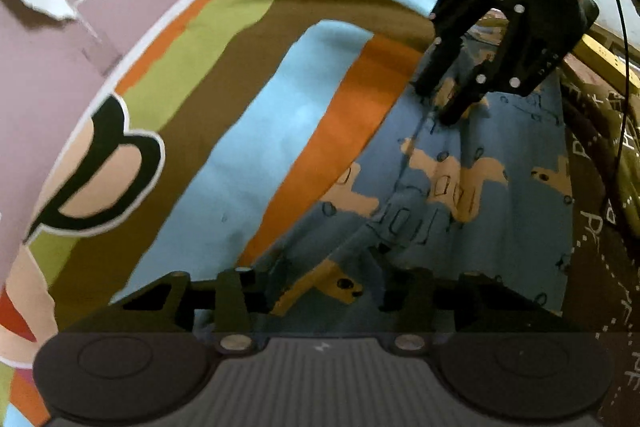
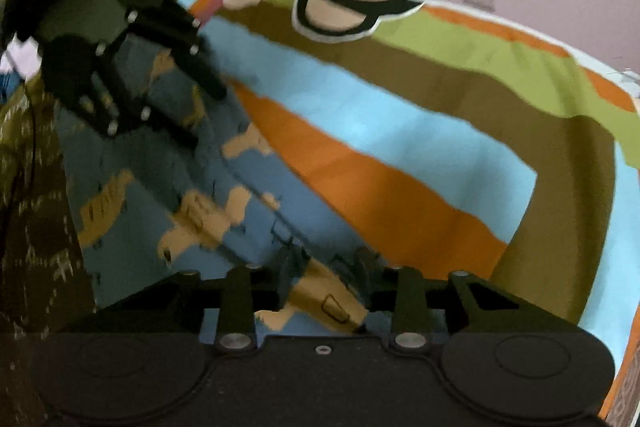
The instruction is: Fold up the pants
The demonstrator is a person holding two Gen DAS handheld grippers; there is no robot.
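Striped bedding [image 1: 256,155] under a mauve wall [image 1: 60,39] carried the blue patterned pants [image 1: 500,195] on its right side. Both the left gripper [image 1: 324,291] and right gripper [image 2: 320,291] appeared spread wide, fingers pressed into the cloth but not pinching it. Judging by this, a fold was about to begin: each needed to clench on an edge and then lift it over.

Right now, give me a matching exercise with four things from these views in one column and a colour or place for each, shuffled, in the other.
1. pants
2. bedsheet
3. wall
4. right tool

a. pinkish with peeling patches
b. blue with tan print
c. far end of the blue cloth, fingers spread
d. orange, light blue, brown and green bands

Pairs: 1-b, 2-d, 3-a, 4-c
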